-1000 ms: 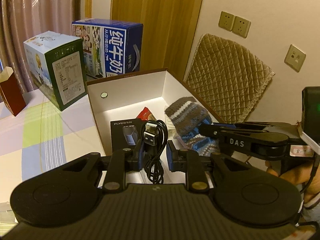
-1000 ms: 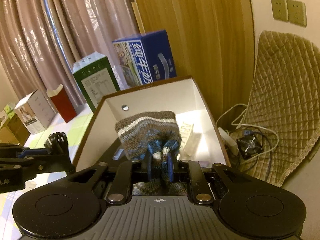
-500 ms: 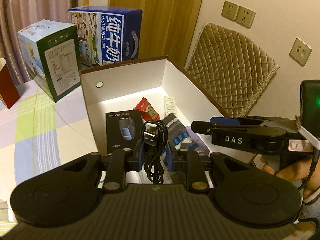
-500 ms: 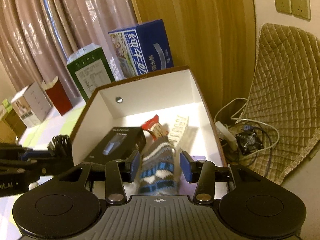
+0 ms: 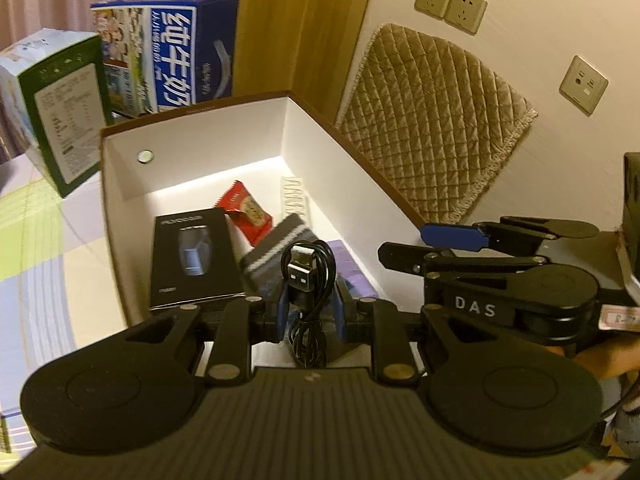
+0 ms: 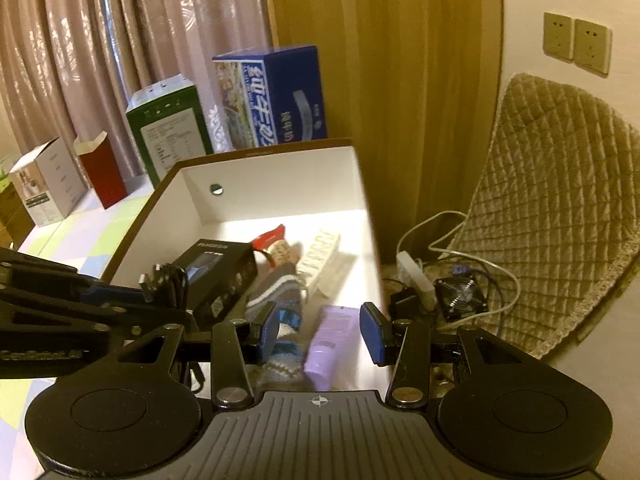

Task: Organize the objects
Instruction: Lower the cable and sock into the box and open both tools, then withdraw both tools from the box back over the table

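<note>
Inside one white box (image 5: pixel 224 128): one sock (image 5: pixel 272 256); left hand-held gripper (image 5: pixel 308 312) clamping one cable (image 5: pixel 310 280), right (image 6: pixel 318 330) open.

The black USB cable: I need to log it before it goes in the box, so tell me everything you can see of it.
The black USB cable is a thin, glossy cord coiled into a small bundle of loops, its flat USB plug facing the camera near the top. It hangs upright, pinched between the blue pads of the left gripper, which is shut on it, above the near end of the open white box. Nothing else visibly touches it.
</note>
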A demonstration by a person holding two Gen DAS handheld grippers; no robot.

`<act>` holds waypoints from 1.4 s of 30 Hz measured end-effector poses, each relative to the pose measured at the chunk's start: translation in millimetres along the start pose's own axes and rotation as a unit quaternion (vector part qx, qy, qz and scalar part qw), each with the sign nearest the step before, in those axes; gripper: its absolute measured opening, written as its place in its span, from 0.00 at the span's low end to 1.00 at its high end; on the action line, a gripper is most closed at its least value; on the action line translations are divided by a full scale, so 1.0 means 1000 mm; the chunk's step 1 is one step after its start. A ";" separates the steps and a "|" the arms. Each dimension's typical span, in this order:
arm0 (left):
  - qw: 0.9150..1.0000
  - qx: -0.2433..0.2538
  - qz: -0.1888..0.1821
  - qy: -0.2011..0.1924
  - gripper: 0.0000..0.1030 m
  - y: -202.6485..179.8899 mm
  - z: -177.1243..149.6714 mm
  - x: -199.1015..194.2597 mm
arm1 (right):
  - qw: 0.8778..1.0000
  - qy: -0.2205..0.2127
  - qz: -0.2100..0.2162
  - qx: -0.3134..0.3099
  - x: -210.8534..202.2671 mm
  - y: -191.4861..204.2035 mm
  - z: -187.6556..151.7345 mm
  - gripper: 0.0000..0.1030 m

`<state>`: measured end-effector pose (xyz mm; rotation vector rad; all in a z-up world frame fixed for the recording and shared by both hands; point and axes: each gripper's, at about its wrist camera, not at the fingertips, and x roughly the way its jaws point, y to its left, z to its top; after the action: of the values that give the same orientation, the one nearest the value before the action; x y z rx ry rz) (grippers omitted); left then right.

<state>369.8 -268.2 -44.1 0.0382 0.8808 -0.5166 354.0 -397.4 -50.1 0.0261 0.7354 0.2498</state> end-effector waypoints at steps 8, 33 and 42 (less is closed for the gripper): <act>1.000 -0.007 0.026 0.008 0.51 0.006 0.014 0.021 | 1.000 -0.002 0.010 0.010 -0.009 -0.007 0.000 0.41; 0.995 -0.045 0.090 0.019 0.87 0.020 -0.005 -0.019 | 0.998 0.009 0.041 0.047 -0.020 -0.001 -0.008 0.98; 0.993 -0.062 0.102 0.020 0.93 0.023 -0.019 -0.041 | 0.998 0.014 0.043 0.045 -0.032 0.012 -0.017 0.98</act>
<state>345.1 -226.2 -30.4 0.0238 0.9345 -0.2710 317.4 -394.0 -39.9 0.1401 0.7730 0.3006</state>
